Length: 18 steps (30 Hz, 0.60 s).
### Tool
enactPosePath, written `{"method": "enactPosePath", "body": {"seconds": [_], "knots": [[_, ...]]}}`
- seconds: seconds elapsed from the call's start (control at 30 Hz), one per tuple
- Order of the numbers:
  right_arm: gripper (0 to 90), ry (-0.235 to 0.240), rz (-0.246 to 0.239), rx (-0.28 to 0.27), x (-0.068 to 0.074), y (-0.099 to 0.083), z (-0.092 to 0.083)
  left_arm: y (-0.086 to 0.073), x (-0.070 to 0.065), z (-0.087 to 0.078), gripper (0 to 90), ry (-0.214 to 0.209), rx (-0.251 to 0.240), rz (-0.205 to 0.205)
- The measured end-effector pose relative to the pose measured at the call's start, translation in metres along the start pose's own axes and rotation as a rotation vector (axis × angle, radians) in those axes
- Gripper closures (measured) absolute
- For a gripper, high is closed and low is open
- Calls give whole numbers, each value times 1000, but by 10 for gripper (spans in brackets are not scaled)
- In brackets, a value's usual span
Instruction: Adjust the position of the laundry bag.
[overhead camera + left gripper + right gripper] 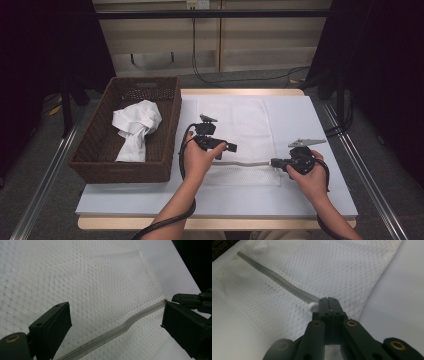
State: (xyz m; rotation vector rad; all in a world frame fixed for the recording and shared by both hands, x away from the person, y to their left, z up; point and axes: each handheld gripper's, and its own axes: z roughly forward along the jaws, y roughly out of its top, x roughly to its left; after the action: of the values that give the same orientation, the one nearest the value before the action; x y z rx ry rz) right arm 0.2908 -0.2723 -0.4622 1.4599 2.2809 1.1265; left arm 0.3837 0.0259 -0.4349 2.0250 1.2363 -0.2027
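Your right gripper point(328, 305) is pinching the end of the grey zipper point(279, 282) on the white mesh laundry bag point(240, 125), lying flat on the white table point(310, 120). Your left gripper point(115, 325) is hanging open over the zipper. The high view is also showing a brown woven basket point(95, 135) holding a white cloth point(135, 127).

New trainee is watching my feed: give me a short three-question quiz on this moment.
1. True or false: the left gripper has its jaws open over the mesh laundry bag.
2. What is the right gripper shut on? A) the bag's zipper end B) the wicker basket's rim C) the white cloth
3. Where does the white cloth lie?

Key: 1 true. 2 A. 3 In the wicker basket, left of the bag.
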Motion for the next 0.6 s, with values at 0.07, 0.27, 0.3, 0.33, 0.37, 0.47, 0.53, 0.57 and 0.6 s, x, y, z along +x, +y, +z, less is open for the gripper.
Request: {"method": "enactPosePath", "body": {"seconds": [0.07, 0.27, 0.3, 0.33, 0.37, 0.47, 0.53, 0.57, 0.6], "knots": [[900, 6, 1, -5, 1, 0, 0, -1, 0, 1, 82, -7, 1, -9], [743, -26, 2, -25, -5, -4, -8, -1, -2, 3, 80, -14, 7, -10], [706, -31, 4, -30, -7, -4, -10, -1, -2, 3, 80, -14, 10, -4], [685, -43, 3, -35, -8, -5, -13, -1, -2, 4, 80, -19, 14, 0], [673, -48, 1, -37, -10, -6, -15, -1, -3, 5, 79, -22, 16, -4], [586, -68, -5, -40, -12, -8, -19, -2, -7, 8, 77, -33, -5, -26], [506, -83, -21, -57, -17, -11, -24, -1, -9, 10, 75, -37, 8, -9], [506, -83, -21, -57, -17, -11, -24, -1, -9, 10, 73, -37, 8, -9], [469, -95, -23, -62, -18, -12, -25, -1, -10, 11, 73, -37, 8, -5]]}}
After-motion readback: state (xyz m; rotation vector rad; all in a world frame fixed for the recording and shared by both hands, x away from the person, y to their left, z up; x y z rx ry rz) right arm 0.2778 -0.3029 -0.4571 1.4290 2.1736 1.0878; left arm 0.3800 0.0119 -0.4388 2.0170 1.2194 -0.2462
